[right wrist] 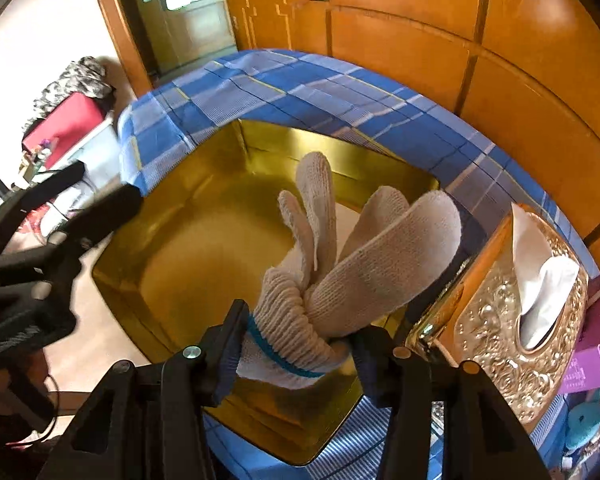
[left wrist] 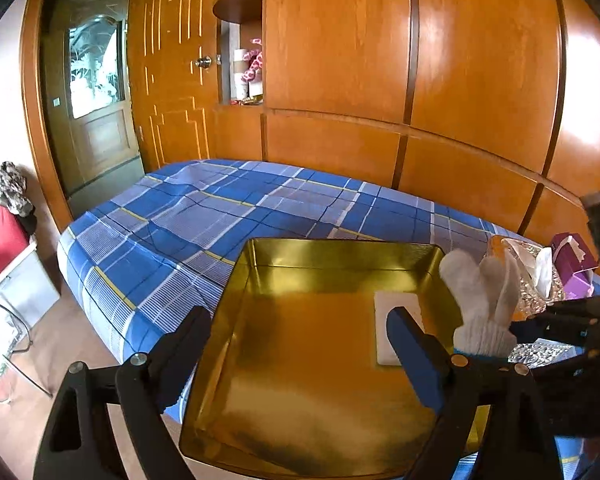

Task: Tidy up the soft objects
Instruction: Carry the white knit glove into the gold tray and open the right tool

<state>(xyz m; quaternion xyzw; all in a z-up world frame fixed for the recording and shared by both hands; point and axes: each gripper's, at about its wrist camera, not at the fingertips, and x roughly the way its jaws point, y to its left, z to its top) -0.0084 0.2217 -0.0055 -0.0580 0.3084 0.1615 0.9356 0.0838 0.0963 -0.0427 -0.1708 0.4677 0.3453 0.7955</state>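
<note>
A white knit glove (right wrist: 340,248) with a blue-edged cuff stands fingers-up over the gold tin tray (right wrist: 204,264). My right gripper (right wrist: 296,352) is shut on its cuff, one pad pressing each side. In the left wrist view the same glove (left wrist: 480,300) hovers by the right wall of the tray (left wrist: 300,380), with the right gripper (left wrist: 520,344) coming in from the right. My left gripper (left wrist: 300,344) is wide open above the tray's near half, nothing between its fingers. A flat white pad (left wrist: 396,300) lies on the tray floor.
The tray sits on a bed with a blue plaid sheet (left wrist: 220,208). A gold embossed tissue box (right wrist: 500,320) and a purple box (left wrist: 576,264) stand right of the tray. Wooden wardrobe panels (left wrist: 460,80) back the bed. A red case (left wrist: 0,236) stands at the left.
</note>
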